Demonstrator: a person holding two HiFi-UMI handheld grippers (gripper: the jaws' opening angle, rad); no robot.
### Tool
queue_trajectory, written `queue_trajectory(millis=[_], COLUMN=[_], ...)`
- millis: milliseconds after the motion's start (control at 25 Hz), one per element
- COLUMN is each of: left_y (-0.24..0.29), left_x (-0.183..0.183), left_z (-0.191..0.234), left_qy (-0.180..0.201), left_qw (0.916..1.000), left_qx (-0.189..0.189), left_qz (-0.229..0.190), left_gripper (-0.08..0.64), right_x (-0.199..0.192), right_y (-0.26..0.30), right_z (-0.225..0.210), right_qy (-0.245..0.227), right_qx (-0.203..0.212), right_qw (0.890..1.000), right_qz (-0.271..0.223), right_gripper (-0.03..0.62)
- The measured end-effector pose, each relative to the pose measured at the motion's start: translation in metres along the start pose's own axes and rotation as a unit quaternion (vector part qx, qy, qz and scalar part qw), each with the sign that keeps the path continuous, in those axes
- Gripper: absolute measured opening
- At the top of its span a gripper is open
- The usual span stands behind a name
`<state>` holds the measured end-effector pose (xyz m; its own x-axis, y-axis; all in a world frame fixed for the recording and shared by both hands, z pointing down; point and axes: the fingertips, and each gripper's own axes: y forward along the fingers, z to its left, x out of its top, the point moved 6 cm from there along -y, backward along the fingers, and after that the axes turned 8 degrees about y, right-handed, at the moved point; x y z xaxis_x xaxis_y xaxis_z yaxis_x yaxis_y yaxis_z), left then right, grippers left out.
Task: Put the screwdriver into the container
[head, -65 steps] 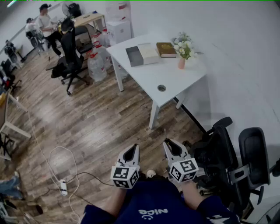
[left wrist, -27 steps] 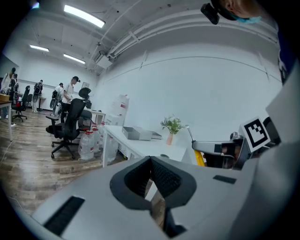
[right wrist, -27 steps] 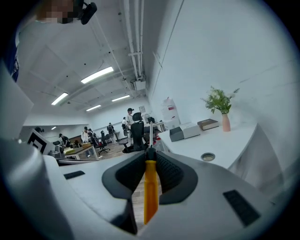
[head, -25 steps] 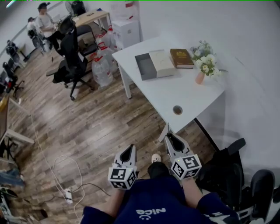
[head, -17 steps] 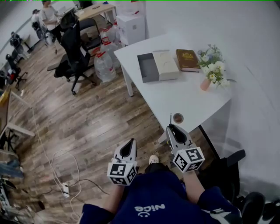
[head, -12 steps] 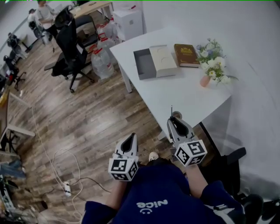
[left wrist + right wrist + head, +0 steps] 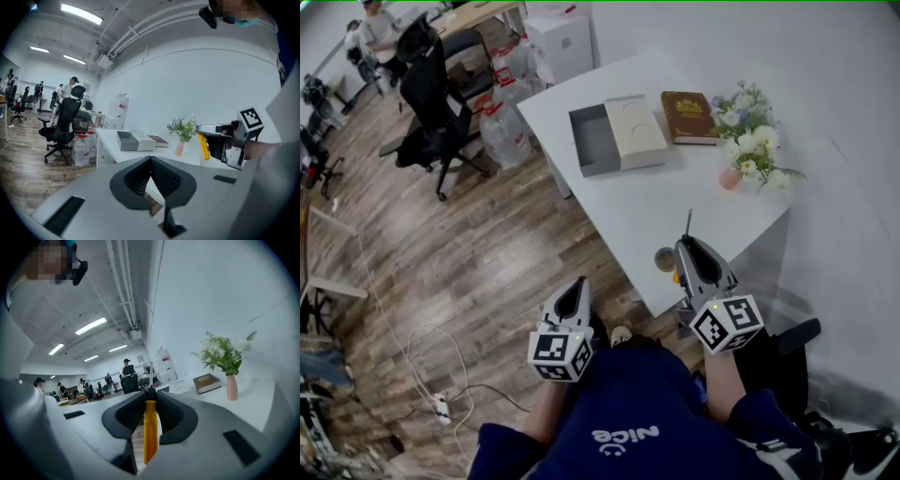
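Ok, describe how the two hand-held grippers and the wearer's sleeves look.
The left hand-held gripper and right hand-held gripper are pale grey wedges with dark ribbed pads; each carries a white cube with black square markers. The sleeves are dark blue.

Brown book (image 7: 687, 104), flower vase (image 7: 731, 176), office chair (image 7: 424, 77)

white table (image 7: 675, 202), open container (image 7: 602, 142), book (image 7: 687, 104), flower vase (image 7: 730, 177)
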<state>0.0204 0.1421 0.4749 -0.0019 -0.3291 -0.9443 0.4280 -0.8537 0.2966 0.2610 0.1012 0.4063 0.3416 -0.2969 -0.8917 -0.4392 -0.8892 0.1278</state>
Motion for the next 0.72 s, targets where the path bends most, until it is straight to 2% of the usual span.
queue_trajectory(millis=[280, 720], left_y=[0.046, 0.138], left_x=[0.012, 0.062], left_z=[0.032, 0.115], left_qy=[0.004, 0.014], left_qw=[0.9995, 0.9971], left_qx=[-0.031, -0.074], left_qz=[0.005, -0.004], left_gripper=[0.017, 0.017], right_x=[0.014, 0.032], right_y=[0.037, 0.149], right_z=[-0.005, 0.009], right_qy=[-0.003, -0.023], right_qx=[-0.019, -0.030], right_qw=[1.000, 0.999], right_qz=[-0.018, -0.017], right_gripper=[0.089, 0.089])
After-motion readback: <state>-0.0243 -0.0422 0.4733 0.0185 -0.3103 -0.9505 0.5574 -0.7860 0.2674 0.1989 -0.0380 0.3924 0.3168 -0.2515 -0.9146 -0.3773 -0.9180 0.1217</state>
